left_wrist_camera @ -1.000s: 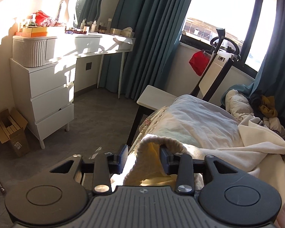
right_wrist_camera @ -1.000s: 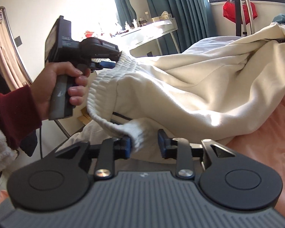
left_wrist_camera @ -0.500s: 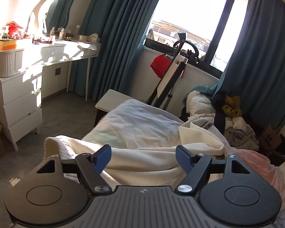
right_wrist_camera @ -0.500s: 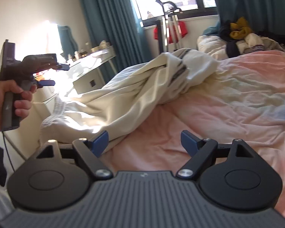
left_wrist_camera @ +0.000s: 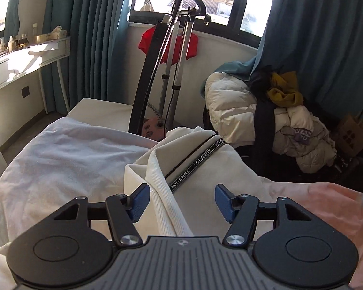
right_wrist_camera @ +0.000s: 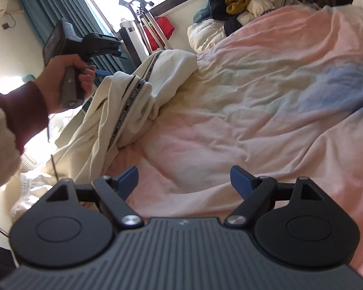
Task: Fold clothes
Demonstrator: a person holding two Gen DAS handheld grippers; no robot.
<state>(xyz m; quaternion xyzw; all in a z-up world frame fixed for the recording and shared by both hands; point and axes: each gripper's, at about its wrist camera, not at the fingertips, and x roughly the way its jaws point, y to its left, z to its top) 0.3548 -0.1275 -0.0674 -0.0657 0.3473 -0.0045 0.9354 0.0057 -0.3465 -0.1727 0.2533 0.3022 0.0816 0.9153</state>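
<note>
Cream trousers [right_wrist_camera: 123, 101] with a black "NOT-SIMPLE" side stripe lie bunched along the left side of the pink bed cover [right_wrist_camera: 266, 91]. In the left wrist view the trousers [left_wrist_camera: 205, 169] lie just ahead, a ribbed white edge running between the fingers. My left gripper [left_wrist_camera: 180, 201] is open and holds nothing, hovering over the cloth. The hand-held left gripper also shows in the right wrist view [right_wrist_camera: 89, 46], above the trousers. My right gripper [right_wrist_camera: 184, 180] is open and empty over the bed cover, right of the trousers.
A white blanket [left_wrist_camera: 67, 154] lies at the left on the bed. A garment steamer stand [left_wrist_camera: 171, 55] with a red item stands by the window. A heap of clothes [left_wrist_camera: 278, 111] lies at the far right. A white dressing table [left_wrist_camera: 24, 58] stands at the left.
Both grippers were shut on the trousers' waistband a second ago, then opened and let go. The trousers now lie on the bed. Both grippers have swung toward the window end.
</note>
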